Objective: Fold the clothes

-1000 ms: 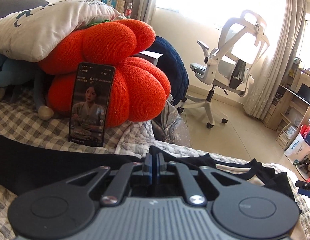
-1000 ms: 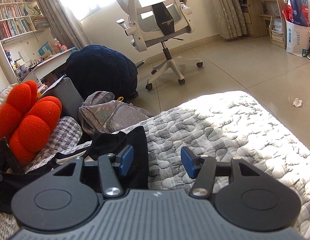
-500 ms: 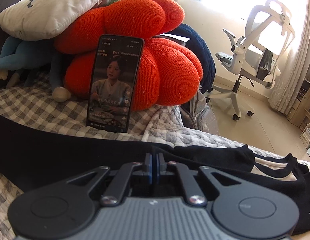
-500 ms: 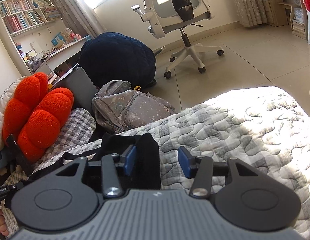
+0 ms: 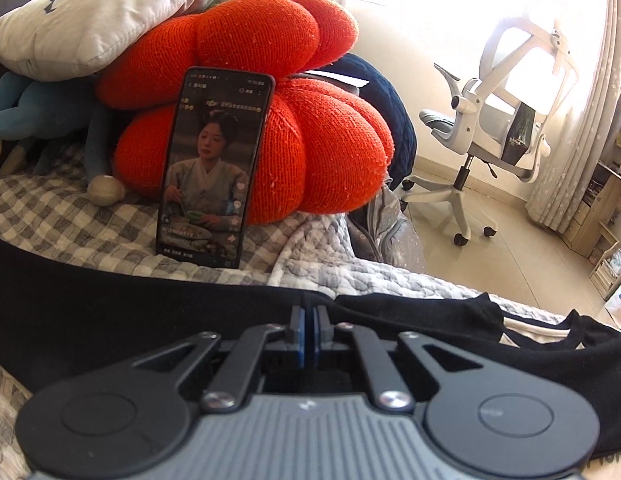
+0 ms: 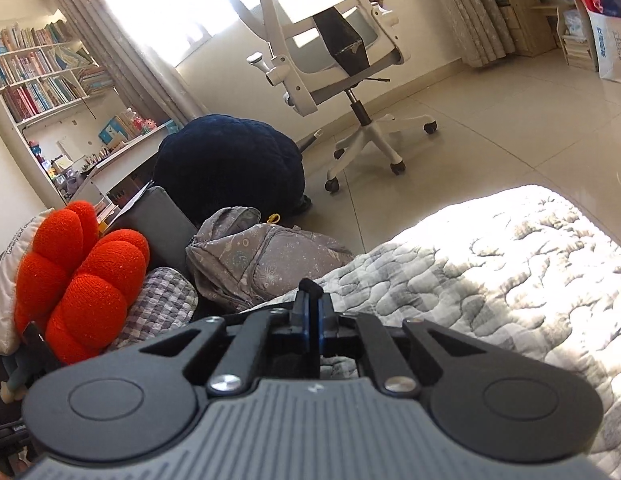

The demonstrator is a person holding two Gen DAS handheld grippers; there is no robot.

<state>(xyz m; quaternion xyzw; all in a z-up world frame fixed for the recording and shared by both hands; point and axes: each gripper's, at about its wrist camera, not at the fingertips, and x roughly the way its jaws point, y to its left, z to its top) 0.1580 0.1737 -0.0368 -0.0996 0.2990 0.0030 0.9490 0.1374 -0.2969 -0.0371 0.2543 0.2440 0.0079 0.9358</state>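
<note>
Black garment [image 5: 110, 312] lay stretched across the quilted bedspread [image 5: 350, 276] in the left wrist view, running edge to edge in front of the cam, w/ a collar opening showing a white inner layer at the right. Left gripper [image 5: 309, 320] was fully closed, blue pads together, pinched on the garment's upper edge; fabric visible on both sides of the pads. Behind it a phone [image 5: 214, 168] stood upright w/ screen lit, leaning against an orange pumpkin cushion [image 5: 310, 140]. White pillow [image 5: 110, 16] sat on top of the cushion, blue plush toy [image 5: 38, 108] to its left on a checked blanket [image 5: 62, 220]. White office chair [image 5: 506, 120] stood on the tiled floor at right, near the curtain.

Right wrist view: right gripper [image 6: 313, 312] had jaws that had just been closing and were now shut, a small tuft of black fabric [image 6: 310, 286] poking up between the pad tips, so it was clamped on the garment. Rest of the garment mostly hidden under the gripper body in this view. Quilt in sunlight at right. Grey backpack [image 6: 262, 256] sat on the floor past the bed edge, dark blue beanbag [image 6: 230, 168] behind it, bookshelf [image 6: 42, 80] at far left.
</note>
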